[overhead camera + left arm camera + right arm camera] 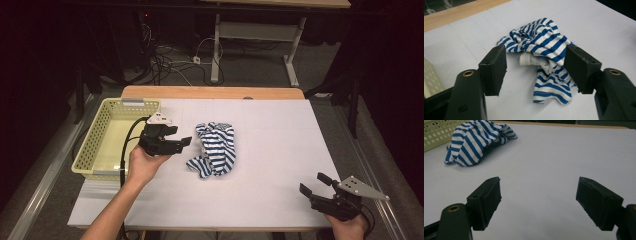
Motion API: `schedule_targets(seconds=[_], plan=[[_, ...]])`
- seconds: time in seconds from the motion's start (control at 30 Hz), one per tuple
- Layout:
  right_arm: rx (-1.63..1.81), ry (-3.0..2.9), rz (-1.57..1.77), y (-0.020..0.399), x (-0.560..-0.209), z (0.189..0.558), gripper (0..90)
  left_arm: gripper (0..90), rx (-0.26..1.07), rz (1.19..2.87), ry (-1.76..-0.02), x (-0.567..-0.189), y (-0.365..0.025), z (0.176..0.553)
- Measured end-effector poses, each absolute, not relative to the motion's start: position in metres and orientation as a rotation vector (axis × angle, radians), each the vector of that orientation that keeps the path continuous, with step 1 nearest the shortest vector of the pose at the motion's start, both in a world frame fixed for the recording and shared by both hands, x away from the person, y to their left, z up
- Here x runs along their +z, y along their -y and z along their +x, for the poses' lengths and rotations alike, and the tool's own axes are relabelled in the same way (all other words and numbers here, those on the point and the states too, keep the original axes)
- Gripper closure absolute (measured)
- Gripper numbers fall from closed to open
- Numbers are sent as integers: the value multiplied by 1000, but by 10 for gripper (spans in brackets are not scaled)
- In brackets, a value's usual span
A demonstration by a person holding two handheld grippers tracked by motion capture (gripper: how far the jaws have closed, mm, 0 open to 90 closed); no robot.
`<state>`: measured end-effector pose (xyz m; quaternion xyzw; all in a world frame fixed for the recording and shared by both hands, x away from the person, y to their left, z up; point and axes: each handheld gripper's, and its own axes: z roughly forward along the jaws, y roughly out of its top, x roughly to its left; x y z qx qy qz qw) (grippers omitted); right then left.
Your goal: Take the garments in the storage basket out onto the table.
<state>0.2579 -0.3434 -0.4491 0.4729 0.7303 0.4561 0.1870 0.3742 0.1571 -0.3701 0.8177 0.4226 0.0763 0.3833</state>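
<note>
A crumpled blue-and-white striped garment lies on the white table, a little left of its middle. My left gripper hovers just left of it, open, jaws pointing at the cloth. In the left gripper view the garment sits just beyond the spread jaws of the left gripper, untouched. My right gripper rests open near the front right corner, far from the cloth. The right gripper view has the garment at the far upper left, and nothing sits between the jaws of the right gripper.
A pale yellow perforated basket stands at the table's left edge, right behind my left hand; its wall appears behind the cloth in the right gripper view. A wooden strip borders the far edge. Cables and desk legs lie on the floor beyond.
</note>
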Motion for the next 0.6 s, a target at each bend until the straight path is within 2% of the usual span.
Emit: schedule_targets(seconds=[0.6], plan=[[1284, -2054, 1333, 344, -449, 258, 210, 338, 213, 2071, -1076, -370, -165, 363]])
